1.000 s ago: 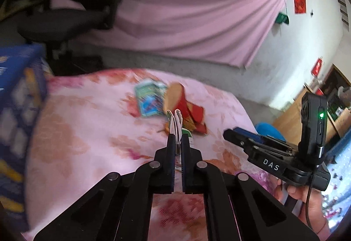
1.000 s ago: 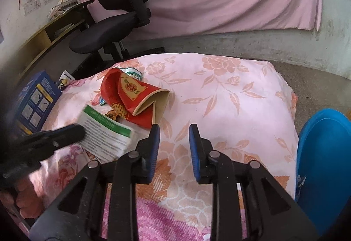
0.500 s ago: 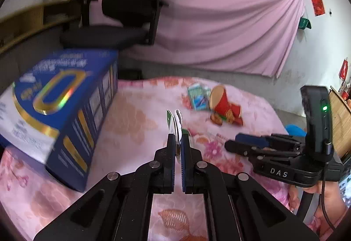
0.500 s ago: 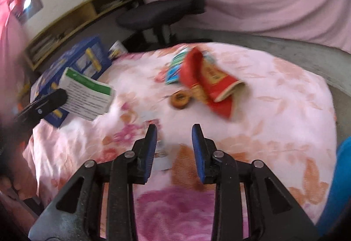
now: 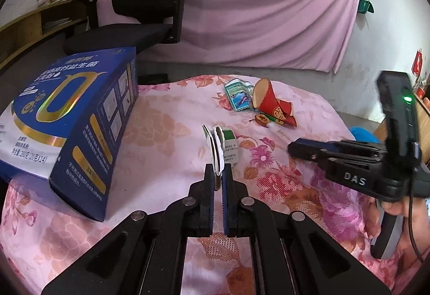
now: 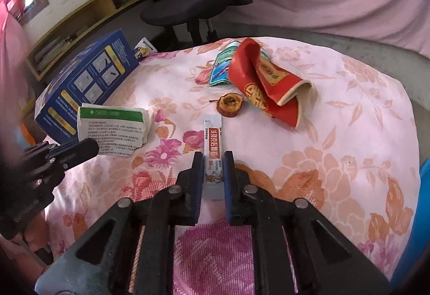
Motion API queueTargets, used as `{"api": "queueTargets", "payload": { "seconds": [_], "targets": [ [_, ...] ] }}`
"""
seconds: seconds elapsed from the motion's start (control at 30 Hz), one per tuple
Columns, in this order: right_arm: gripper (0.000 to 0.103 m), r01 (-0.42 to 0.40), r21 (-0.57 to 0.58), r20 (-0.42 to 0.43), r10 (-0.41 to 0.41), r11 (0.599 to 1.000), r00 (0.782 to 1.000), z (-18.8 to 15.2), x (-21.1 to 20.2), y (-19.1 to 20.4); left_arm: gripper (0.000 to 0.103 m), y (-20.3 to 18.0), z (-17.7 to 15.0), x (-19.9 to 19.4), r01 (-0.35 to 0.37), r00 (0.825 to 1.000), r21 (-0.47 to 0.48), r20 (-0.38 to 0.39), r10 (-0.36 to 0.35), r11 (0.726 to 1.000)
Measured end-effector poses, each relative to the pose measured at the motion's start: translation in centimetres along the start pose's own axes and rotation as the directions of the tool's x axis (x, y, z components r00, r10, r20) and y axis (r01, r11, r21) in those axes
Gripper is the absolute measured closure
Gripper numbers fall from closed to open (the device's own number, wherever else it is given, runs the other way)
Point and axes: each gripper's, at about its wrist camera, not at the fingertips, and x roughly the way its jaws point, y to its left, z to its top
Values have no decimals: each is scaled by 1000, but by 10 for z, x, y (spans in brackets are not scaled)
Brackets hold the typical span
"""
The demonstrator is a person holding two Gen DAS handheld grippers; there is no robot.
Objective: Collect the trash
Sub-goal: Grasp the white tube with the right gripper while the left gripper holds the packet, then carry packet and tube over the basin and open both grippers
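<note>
Both grippers tip down over the flowered cloth (image 6: 336, 133). The left gripper (image 5: 218, 170) is pinched tight on a folded leaflet (image 5: 219, 146), which stands edge-up ahead of its tips. The right gripper (image 6: 212, 158) has just been closing, and a small sachet (image 6: 213, 144) lies between its jaws, sides right at the pads; whether they press it I cannot tell. Beyond its tips sit a dried fruit slice (image 6: 230, 104) and a crushed red cup (image 6: 266, 85). A blue box (image 5: 67, 117) crowds the left gripper's left side; open cloth lies ahead.
</note>
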Motion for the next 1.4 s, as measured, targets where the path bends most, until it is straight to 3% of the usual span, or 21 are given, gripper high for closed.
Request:
{"api": "queueTargets", "payload": {
  "seconds": [0.07, 0.17, 0.27, 0.3, 0.37, 0.4, 0.47, 0.53, 0.6, 0.7, 0.9, 1.03, 1.1, 1.13, 1.23, 1.4],
  "targets": [
    [60, 21, -6, 26, -21, 1000, 999, -2, -7, 3, 100, -4, -1, -6, 1, 1000, 13, 24, -2, 1000],
    [60, 123, -28, 139, -118, 992, 983, -8, -31, 14, 100, -14, -4, -19, 0, 996, 48, 85, -4, 999],
    [60, 196, -34, 270, -180, 980, 946, -17, -59, 22, 100, -23, 1, -35, 8, 986, 59, 166, -18, 998],
    [60, 214, -34, 332, -191, 976, 924, -21, -71, 25, 100, -26, 4, -41, 10, 980, 64, 199, -22, 998],
    [60, 238, -27, 414, -206, 971, 887, -26, -89, 29, 100, -36, 11, -55, 11, 958, 88, 284, -35, 996],
    [60, 250, -20, 455, -214, 968, 865, -29, -98, 30, 100, -42, 16, -63, 7, 944, 107, 328, -42, 994],
    [60, 277, 7, 552, -235, 961, 800, -37, -119, 30, 100, -55, 23, -76, 4, 917, 140, 394, -60, 990],
    [60, 304, 32, 641, -253, 952, 724, -45, -141, 28, 100, -64, 26, -86, 6, 895, 170, 439, -81, 985],
    [60, 342, 68, 707, -288, 937, 646, -52, -159, 28, 100, -78, 29, -94, -3, 870, 202, 484, -97, 979],
    [60, 363, 127, 763, -324, 923, 560, -60, -181, 22, 100, -98, 36, -106, 12, 827, 239, 544, -144, 971],
    [60, 394, 243, 816, -406, 886, 411, -78, -223, 7, 100, -143, 43, -121, 58, 769, 335, 586, -256, 940],
    [60, 418, 321, 810, -475, 850, 343, -94, -243, 2, 100, -179, 41, -120, 90, 742, 412, 579, -337, 907],
    [60, 430, 351, 800, -505, 832, 324, -101, -249, -1, 100, -197, 40, -116, 115, 734, 443, 565, -376, 889],
    [60, 441, 374, 794, -527, 816, 302, -109, -257, -4, 100, -208, 40, -113, 134, 731, 462, 551, -403, 877],
    [60, 466, 428, 769, -583, 775, 264, -121, -271, -14, 100, -237, 45, -104, 172, 724, 502, 519, -454, 847],
    [60, 450, 521, 713, -659, 726, 238, -135, -286, -40, 100, -273, 51, -85, 235, 731, 532, 454, -509, 813]
  ]
}}
